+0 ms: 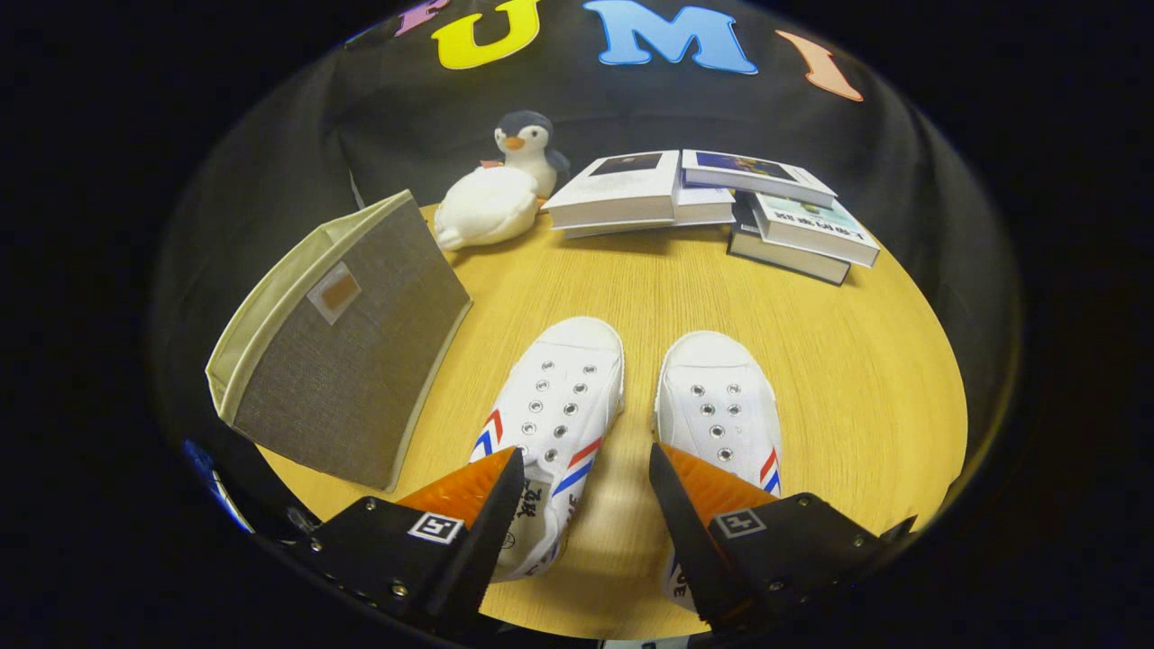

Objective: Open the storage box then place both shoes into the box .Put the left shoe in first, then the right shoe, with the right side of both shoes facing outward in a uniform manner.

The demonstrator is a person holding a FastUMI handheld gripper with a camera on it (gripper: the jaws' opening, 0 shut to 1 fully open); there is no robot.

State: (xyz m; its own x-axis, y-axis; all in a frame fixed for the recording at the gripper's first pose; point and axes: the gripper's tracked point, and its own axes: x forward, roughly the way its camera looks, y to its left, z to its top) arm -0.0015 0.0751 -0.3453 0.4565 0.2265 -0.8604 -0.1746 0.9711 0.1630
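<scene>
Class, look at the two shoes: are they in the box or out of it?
Out. Both shoes lie side by side on the table, right of the box. The open gripper hangs over them, holding nothing.

A: Where is free room on the round wooden counter (838,379)?

B: Between the two white canvas shoes (559,397) (721,406), a bare strip runs ahead of the spread-apart claw (586,469). Right of them it is bare too.

A: Obstacles?

B: The grey fabric storage box (352,361) just left of the shoes; beyond, a plush penguin (505,194) and stacked books (712,203).
</scene>
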